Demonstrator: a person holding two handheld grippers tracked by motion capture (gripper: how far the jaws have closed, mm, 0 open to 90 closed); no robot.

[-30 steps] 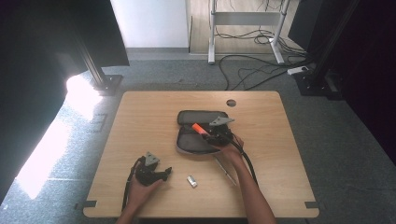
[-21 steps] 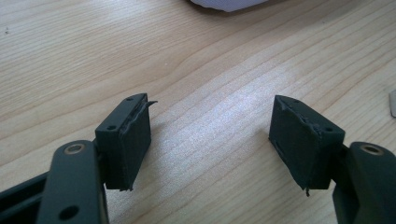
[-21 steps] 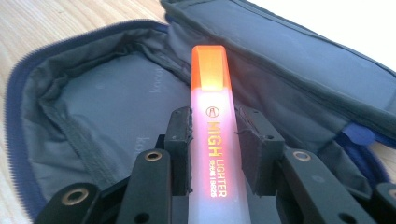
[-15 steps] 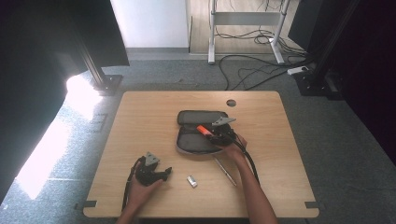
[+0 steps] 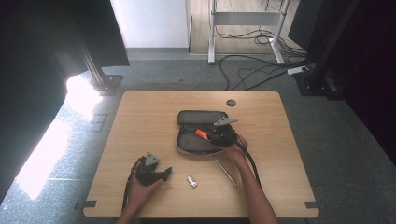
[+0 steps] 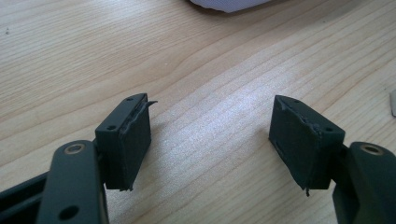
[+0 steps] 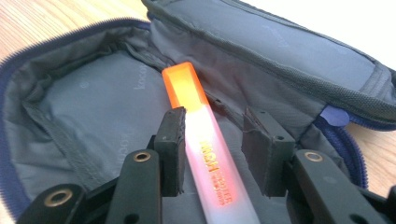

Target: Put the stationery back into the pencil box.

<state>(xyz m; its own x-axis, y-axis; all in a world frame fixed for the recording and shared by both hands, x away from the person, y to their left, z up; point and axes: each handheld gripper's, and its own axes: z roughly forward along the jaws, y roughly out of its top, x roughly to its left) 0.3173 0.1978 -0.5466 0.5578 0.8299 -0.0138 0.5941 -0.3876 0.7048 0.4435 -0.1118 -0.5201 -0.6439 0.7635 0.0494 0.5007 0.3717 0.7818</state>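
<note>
The right hand-held gripper (image 7: 212, 140) is opening its jaws around the orange highlighter (image 7: 205, 154), which is lying between them inside the open case (image 7: 84, 107); one pad is no longer touching it.

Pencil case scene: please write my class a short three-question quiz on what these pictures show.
1. Which thing lies between the jaws of the right tool? A a spoon; B an orange highlighter; C a battery.
2. True or false: the left tool grips the small white object.
3. In one word, is the pencil case open or zipped?

Key
1. B. The jaws have just been opening, and one pad stands clear of the highlighter.
2. False. Its jaws stand open over the bare table.
3. Open.
</note>
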